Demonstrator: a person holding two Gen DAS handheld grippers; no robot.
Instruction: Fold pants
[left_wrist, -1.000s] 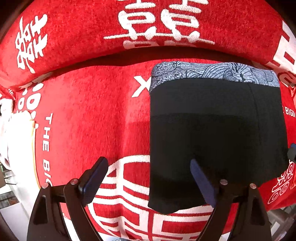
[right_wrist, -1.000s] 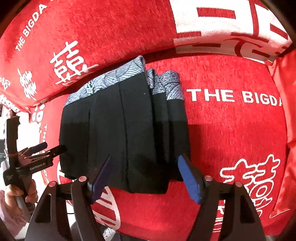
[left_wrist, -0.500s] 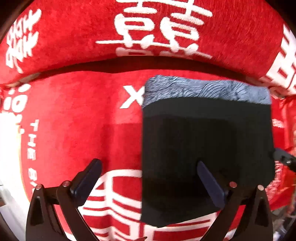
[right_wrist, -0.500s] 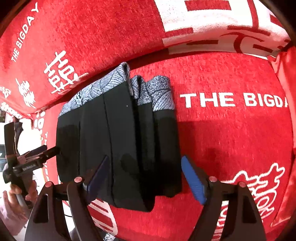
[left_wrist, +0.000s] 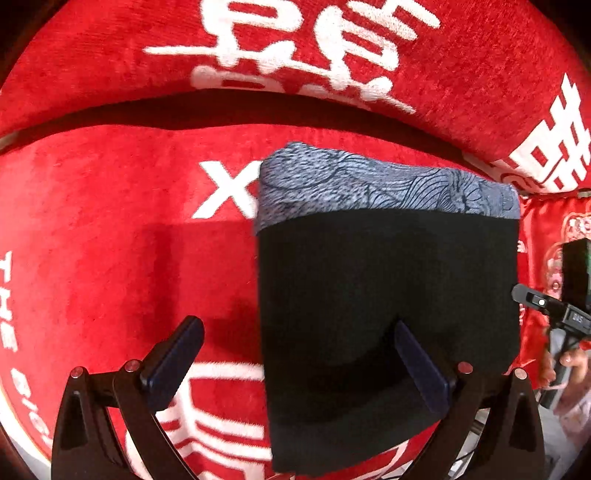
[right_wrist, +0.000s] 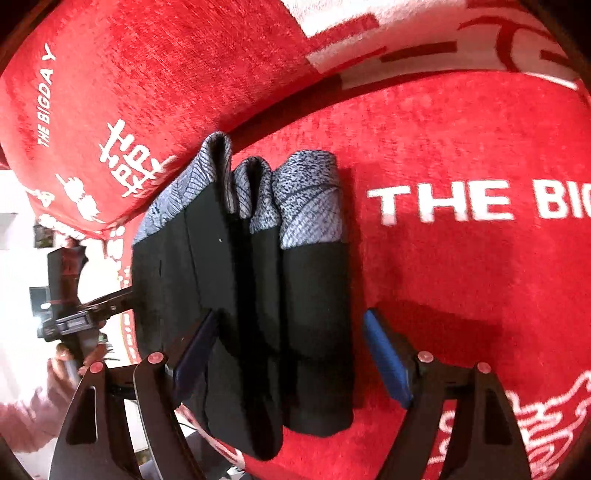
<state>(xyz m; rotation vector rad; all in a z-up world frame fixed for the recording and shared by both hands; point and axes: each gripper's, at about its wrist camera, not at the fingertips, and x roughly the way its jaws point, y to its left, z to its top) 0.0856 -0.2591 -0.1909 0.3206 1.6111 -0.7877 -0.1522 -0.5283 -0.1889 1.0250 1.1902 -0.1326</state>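
Pants (left_wrist: 388, 302) are lying folded in layers on the red cover (left_wrist: 110, 258), centre-right of frame — folding looking nearly finished. Left gripper (left_wrist: 295, 365) and right gripper (right_wrist: 288, 354) are both hovering spread, pinching nothing. Next move — probably a final tidy or withdrawal.

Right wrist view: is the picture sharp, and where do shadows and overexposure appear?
Right wrist view: fisheye bends the red chenille sofa cover; the folded black pants with grey patterned waistband are fairly sharp; shadow lies right of them; the left edge is blown out white. Left wrist view: slight motion blur; the black cloth shows hardly any detail.
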